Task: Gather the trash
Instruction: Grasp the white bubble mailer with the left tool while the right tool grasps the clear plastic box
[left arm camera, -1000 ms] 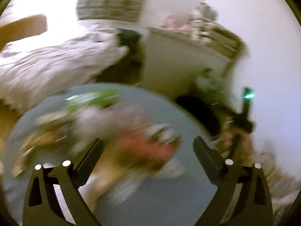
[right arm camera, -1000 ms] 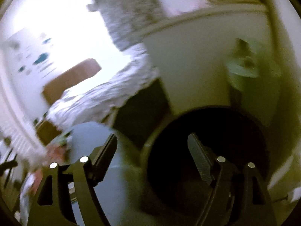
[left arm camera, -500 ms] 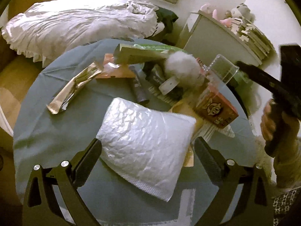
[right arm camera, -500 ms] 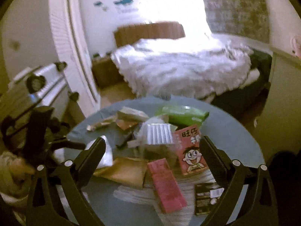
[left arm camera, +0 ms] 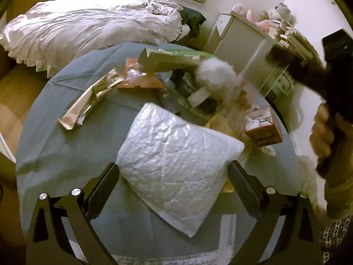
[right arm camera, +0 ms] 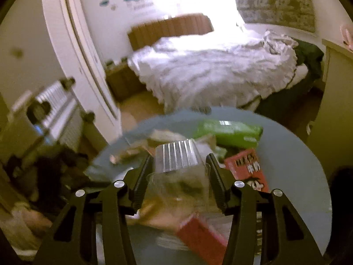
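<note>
A round table with a grey-blue cloth holds a heap of trash. A silver bubble mailer lies nearest, between the fingers of my open left gripper, which hovers over it. Behind it lie a foil wrapper, a green box, a white fluffy ball and a red carton. My right gripper is shut on a clear ribbed plastic cup above the pile. The cup also shows in the left wrist view, blurred.
A bed with white bedding stands behind the table. A white cabinet with soft toys is at the right. A radiator and a white door are at the left. The red carton and green box lie beyond the cup.
My right gripper swung from the dark bin to the table, then closed on the clear cup. My left gripper moved in over the silver mailer and stayed open.
</note>
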`<state>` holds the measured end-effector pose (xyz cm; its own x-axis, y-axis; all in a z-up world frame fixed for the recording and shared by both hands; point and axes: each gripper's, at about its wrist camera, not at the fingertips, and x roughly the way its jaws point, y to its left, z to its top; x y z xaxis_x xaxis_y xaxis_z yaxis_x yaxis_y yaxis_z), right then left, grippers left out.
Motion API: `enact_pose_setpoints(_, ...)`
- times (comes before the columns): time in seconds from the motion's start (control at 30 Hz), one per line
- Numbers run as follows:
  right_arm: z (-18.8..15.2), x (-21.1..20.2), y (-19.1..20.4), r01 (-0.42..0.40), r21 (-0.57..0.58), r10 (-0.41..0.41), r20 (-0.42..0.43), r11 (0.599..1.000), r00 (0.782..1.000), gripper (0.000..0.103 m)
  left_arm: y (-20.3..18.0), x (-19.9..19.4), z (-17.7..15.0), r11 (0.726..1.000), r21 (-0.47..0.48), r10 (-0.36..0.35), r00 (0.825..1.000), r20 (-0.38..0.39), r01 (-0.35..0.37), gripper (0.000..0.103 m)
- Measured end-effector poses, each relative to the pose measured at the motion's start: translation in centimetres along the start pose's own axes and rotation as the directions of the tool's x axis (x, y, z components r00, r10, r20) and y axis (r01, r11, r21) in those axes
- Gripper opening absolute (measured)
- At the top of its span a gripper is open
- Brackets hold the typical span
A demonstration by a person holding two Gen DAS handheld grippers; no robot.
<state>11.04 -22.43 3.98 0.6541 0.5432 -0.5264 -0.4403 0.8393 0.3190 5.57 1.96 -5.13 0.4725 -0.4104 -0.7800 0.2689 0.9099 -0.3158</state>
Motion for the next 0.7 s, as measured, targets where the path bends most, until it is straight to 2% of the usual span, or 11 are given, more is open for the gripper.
enact_pose_setpoints(0.13,0.8,-3.5,0.5,-0.046,0.004,0.045,0.119,0.999,0.992,0.051,-0.2,0.1,-0.2,1.000,0.028,-0.004,1.000,-0.020,0.005,0.098)
enact_pose_setpoints(0.33,-0.4,-5.7,0.5,-0.027,0.008,0.025,0.160,1.000,0.987,0.051,0.0,1.1,0.1,1.000,0.014,-0.012,1.000,-0.026,0.012,0.098)
enact_pose_setpoints(0.43,-1.8,-6.3,-0.4,-0.019,0.035,0.014,0.159,0.999,0.987,0.051,-0.4,1.5,0.3,0.998,0.056,-0.036,0.999,-0.004,0.036,0.097)
enact_pose_setpoints(0.47,-2.3,-6.4,-0.7,-0.017,0.049,0.009,0.159,0.999,0.987,0.051,-0.5,1.7,0.4,0.997,0.064,-0.046,0.999,0.000,0.046,0.085)
enact_pose_setpoints(0.5,-2.7,-6.7,-1.4,-0.014,0.068,0.003,0.159,0.998,0.987,0.051,-0.6,1.6,0.5,0.996,0.067,-0.054,0.999,0.007,0.053,0.064)
enact_pose_setpoints(0.57,-3.6,-7.2,-2.3,-0.011,0.094,-0.005,0.164,0.996,0.986,0.051,-0.5,1.3,0.8,0.996,0.049,-0.082,0.996,0.027,0.080,0.047)
enact_pose_setpoints(0.7,-5.1,-8.8,-4.5,-0.012,0.153,-0.017,0.192,0.988,0.981,0.051,-0.6,0.0,1.2,0.996,0.033,-0.082,0.994,0.077,0.079,0.038)
